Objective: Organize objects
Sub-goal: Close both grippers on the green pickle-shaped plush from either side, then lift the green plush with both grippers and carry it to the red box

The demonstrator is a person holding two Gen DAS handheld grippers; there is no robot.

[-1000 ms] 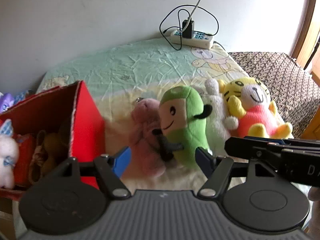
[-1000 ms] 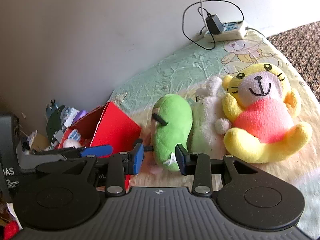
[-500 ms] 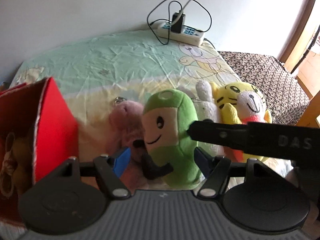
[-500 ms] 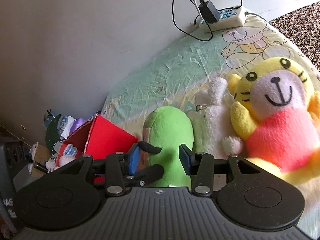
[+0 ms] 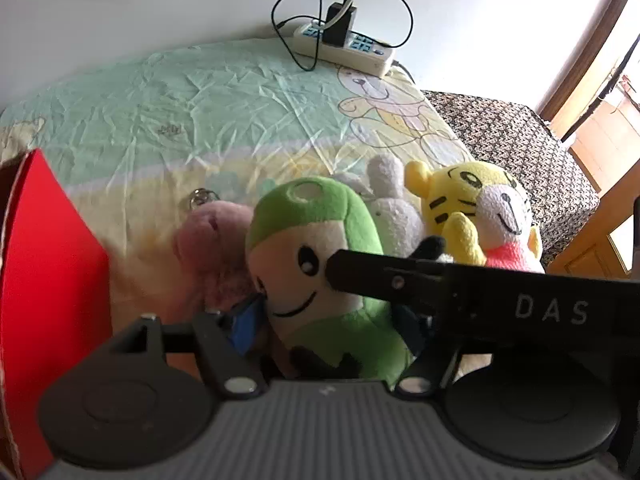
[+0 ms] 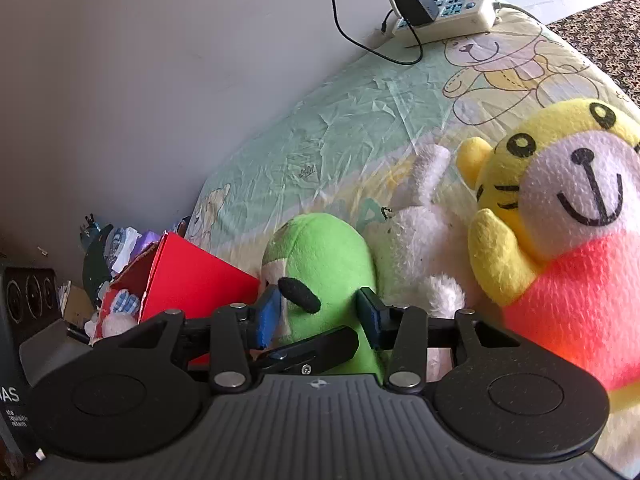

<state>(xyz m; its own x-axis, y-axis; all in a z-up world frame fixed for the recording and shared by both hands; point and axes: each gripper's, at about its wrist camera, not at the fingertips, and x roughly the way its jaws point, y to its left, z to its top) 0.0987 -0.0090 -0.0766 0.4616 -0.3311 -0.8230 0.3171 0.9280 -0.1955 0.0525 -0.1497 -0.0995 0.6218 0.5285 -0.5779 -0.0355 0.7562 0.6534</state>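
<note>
A green plush (image 5: 320,240) with a cream face lies on the bed sheet (image 5: 180,112), next to a pink plush (image 5: 212,248). My left gripper (image 5: 328,324) straddles its lower body, open, and its right pad is mostly covered by a finger (image 5: 360,276) of the other gripper crossing the plush's face. In the right wrist view my right gripper (image 6: 318,316) has the green plush (image 6: 328,264) between its blue pads; the jaws are closing and the plush looks unsqueezed. The red box (image 5: 48,280) stands just left of it.
A white plush (image 6: 420,240) and a yellow tiger plush (image 6: 580,220) lie right of the green one. The red box (image 6: 192,280) holds small toys (image 6: 120,308). A power strip (image 5: 344,46) with cables sits by the wall. A patterned cover (image 5: 520,140) lies to the right.
Both grippers have come forward and down onto the green plush, which now sits between both pairs of fingers. The right gripper's finger now crosses its face.
</note>
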